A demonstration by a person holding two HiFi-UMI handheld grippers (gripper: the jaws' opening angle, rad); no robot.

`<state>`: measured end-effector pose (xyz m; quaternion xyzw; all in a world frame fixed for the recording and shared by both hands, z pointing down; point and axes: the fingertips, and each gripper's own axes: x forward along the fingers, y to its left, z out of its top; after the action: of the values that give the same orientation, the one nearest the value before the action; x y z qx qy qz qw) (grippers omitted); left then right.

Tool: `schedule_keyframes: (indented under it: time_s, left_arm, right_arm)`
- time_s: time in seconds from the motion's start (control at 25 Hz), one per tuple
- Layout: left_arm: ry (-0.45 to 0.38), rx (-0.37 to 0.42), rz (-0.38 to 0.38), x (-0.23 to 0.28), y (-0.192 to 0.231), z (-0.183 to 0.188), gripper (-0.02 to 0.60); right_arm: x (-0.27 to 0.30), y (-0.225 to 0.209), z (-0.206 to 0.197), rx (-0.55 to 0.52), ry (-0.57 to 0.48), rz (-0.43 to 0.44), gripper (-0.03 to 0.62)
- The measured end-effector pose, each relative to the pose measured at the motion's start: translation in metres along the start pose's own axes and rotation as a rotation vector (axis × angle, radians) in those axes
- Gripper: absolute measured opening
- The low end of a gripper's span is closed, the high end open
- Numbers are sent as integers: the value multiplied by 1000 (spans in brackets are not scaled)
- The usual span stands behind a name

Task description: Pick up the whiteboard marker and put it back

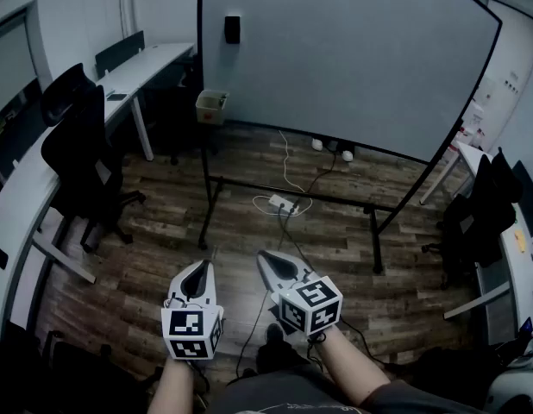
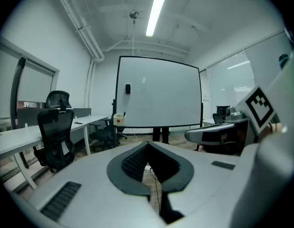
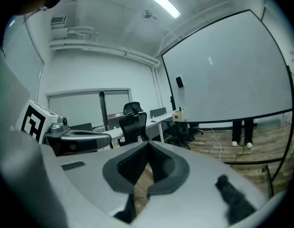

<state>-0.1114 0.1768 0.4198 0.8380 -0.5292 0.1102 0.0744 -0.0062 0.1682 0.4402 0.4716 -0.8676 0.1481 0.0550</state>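
A big whiteboard (image 1: 335,59) on a black stand faces me across the wooden floor. A small beige box (image 1: 212,106) hangs at its lower left corner, and a black eraser (image 1: 232,29) sticks to the board above it. In the left gripper view a thin dark stick, perhaps the marker, pokes up from the box (image 2: 119,119); it is too small to tell. My left gripper (image 1: 203,266) and right gripper (image 1: 265,257) are held side by side low in the head view, far from the board. Both are shut with nothing between them, as the left gripper view (image 2: 148,145) and the right gripper view (image 3: 148,144) show.
Black office chairs (image 1: 77,158) and white desks (image 1: 16,205) line the left side; another chair (image 1: 478,218) stands at the right. A power strip (image 1: 279,203) with cables lies under the stand's crossbar (image 1: 292,192). A person's legs (image 3: 242,132) show behind the board.
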Motion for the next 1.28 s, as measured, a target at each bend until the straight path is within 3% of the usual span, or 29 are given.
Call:
schedule_keyframes:
  time_s: [0.48, 0.68, 1.28]
  left_arm:
    - [25, -7, 2, -14, 2, -23, 14]
    - [25, -8, 17, -20, 8, -28, 14]
    - [45, -25, 28, -6, 20, -28, 14]
  right_arm:
    - [-9, 14, -12, -11, 19, -12, 21]
    - [-11, 14, -21, 62, 43, -44, 23]
    - [5, -3, -13, 66, -4, -25, 25]
